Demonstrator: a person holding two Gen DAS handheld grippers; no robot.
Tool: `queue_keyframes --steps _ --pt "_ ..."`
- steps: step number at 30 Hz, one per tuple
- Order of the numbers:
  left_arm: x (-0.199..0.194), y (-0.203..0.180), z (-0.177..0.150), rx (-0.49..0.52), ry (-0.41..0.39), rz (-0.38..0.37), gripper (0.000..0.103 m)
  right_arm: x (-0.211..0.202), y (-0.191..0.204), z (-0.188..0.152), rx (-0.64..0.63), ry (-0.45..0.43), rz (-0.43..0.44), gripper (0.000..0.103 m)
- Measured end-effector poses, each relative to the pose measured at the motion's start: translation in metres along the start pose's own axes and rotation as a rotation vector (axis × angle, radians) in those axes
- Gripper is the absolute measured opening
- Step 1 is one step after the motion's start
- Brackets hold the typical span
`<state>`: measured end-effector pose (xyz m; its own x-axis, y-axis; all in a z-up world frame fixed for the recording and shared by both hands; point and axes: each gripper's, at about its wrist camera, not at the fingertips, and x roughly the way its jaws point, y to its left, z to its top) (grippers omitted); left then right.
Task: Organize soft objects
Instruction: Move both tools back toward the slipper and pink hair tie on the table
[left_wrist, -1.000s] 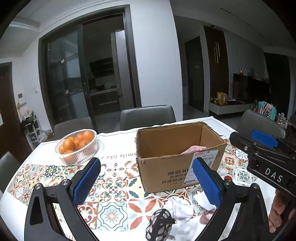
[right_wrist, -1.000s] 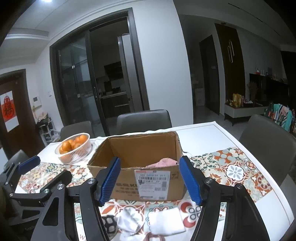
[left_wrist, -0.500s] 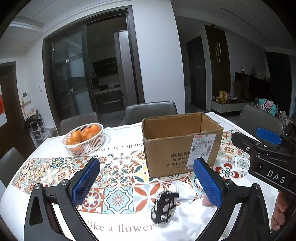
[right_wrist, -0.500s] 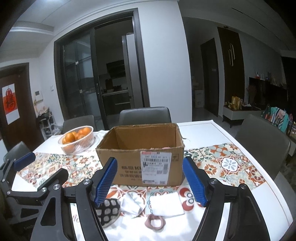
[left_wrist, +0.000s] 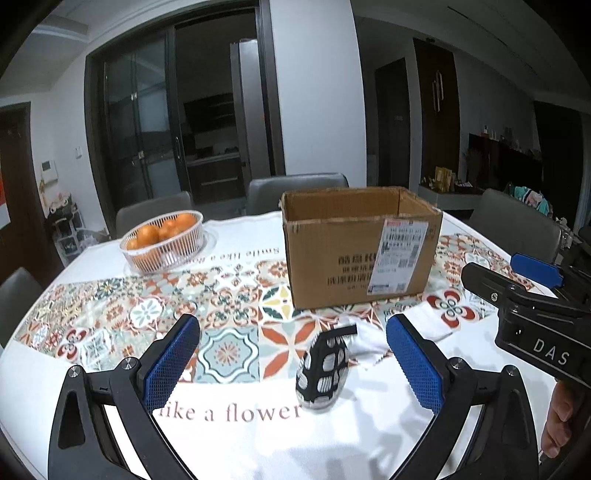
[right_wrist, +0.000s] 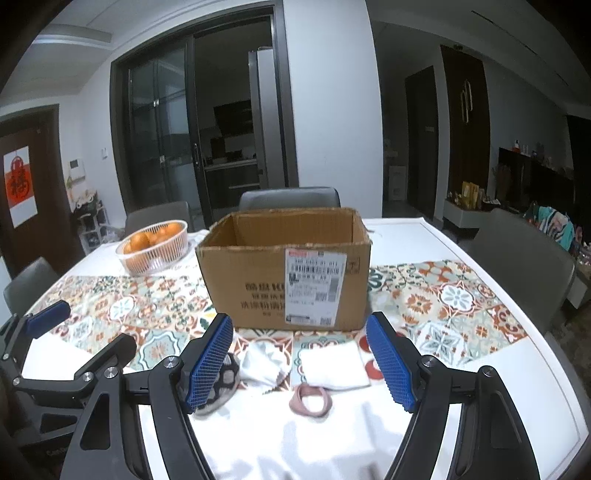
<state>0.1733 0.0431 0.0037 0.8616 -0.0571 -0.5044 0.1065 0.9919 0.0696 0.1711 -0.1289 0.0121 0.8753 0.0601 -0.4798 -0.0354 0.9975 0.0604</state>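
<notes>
While both grippers hover spread wide and empty — left gripper (left_wrist: 291, 358), right gripper (right_wrist: 301, 363) — black-and-white sock (left_wrist: 325, 365), white cloth (right_wrist: 334, 363) and pink band (right_wrist: 310, 400) lie before the cardboard box (right_wrist: 284, 273).

- Cardboard box (right_wrist: 284, 273) sits mid-tabletop (right_wrist: 480, 354)
- Basket of oranges (right_wrist: 153, 245) lies at its 10 o'clock
- At the box's 6 o'clock, left to right: patterned sock (right_wrist: 221, 384), crumpled cloth (right_wrist: 264, 363), folded towel (right_wrist: 334, 363)
- Hair tie (right_wrist: 310, 398) at the towel's 7 o'clock
- Chairs (right_wrist: 290, 199) stand behind, at 12 o'clock
</notes>
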Motion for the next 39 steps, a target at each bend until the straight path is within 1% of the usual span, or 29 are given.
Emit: queue_keyframes --steps 11,23,31,39 --pt "0.023 -0.002 -0.030 0.025 0.093 -0.020 0.103 0.022 0.003 -0.031 -0.014 0.105 -0.009 0.076" --pt "0.058 -0.006 -0.050 0.061 0.185 -0.033 0.103 0.060 -0.003 -0.059 -0.013 0.241 -0.021 0.076" --pt "0.082 -0.009 -0.056 0.075 0.223 -0.039 0.103 0.087 -0.009 -0.070 -0.005 0.316 -0.035 0.076" --pt "0.102 -0.009 -0.056 0.060 0.237 -0.056 0.102 0.106 -0.014 -0.074 0.006 0.349 -0.049 0.076"
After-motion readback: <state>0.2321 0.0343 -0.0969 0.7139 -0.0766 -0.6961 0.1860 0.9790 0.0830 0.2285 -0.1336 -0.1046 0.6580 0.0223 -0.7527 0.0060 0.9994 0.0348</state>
